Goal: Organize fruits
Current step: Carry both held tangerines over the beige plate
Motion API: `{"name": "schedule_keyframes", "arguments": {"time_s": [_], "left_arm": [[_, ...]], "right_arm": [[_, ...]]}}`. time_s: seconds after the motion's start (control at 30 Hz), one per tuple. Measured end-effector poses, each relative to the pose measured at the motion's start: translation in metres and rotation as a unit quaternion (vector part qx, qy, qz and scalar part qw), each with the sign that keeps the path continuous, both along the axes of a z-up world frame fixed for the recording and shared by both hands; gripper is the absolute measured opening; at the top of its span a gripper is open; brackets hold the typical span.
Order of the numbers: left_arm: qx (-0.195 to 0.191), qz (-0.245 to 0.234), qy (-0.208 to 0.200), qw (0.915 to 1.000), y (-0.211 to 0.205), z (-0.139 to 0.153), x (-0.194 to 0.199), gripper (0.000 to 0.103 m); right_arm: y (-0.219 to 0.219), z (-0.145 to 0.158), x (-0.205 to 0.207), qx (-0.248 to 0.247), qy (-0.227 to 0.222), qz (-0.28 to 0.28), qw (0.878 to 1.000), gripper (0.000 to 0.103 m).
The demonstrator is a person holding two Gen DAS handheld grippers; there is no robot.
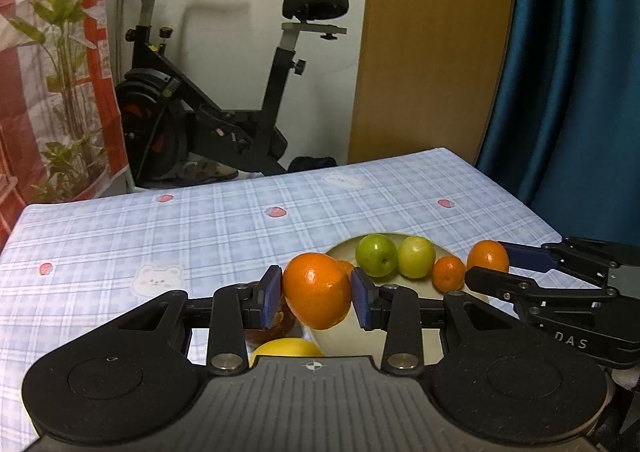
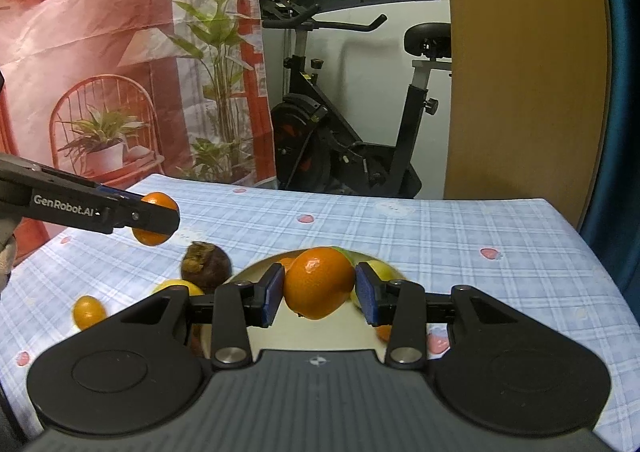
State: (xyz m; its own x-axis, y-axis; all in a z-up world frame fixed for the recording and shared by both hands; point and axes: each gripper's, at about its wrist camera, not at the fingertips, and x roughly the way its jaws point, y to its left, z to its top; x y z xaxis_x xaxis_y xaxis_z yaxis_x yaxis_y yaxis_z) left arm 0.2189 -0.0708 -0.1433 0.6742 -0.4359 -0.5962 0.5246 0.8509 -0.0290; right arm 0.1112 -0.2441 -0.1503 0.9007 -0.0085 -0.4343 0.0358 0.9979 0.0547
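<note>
An orange [image 1: 318, 294] is clamped in the left gripper [image 1: 316, 296], another orange [image 2: 319, 282] in the right gripper [image 2: 320, 292]; the plate [image 2: 256, 266] is largely hidden.

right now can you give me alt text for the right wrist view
The right tool grips an orange between its blue pads, above a pale plate on a blue checked tablecloth. At left, the left tool holds another orange; a dark brown fruit and two yellow-orange fruits lie on the cloth, with an exercise bike behind.
</note>
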Motion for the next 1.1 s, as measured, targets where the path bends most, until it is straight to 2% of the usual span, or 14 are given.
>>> {"name": "schedule_keyframes", "arguments": {"time_s": [0.5, 0.73, 1.1], "left_arm": [[0.020, -0.025, 0.030, 0.9990, -0.024, -0.024, 0.026, 0.040], [0.040, -0.037, 0.048, 0.9973, -0.038, -0.042, 0.035, 0.040], [0.080, -0.036, 0.057, 0.9946, -0.052, -0.057, 0.052, 0.040]], "right_arm": [[-0.026, -0.031, 0.005, 0.022, 0.034, -0.017, 0.999, 0.042], [-0.033, -0.047, 0.004, 0.023, 0.058, -0.017, 0.998, 0.042], [-0.036, -0.053, 0.017, 0.018, 0.062, -0.017, 0.998, 0.041]]}}
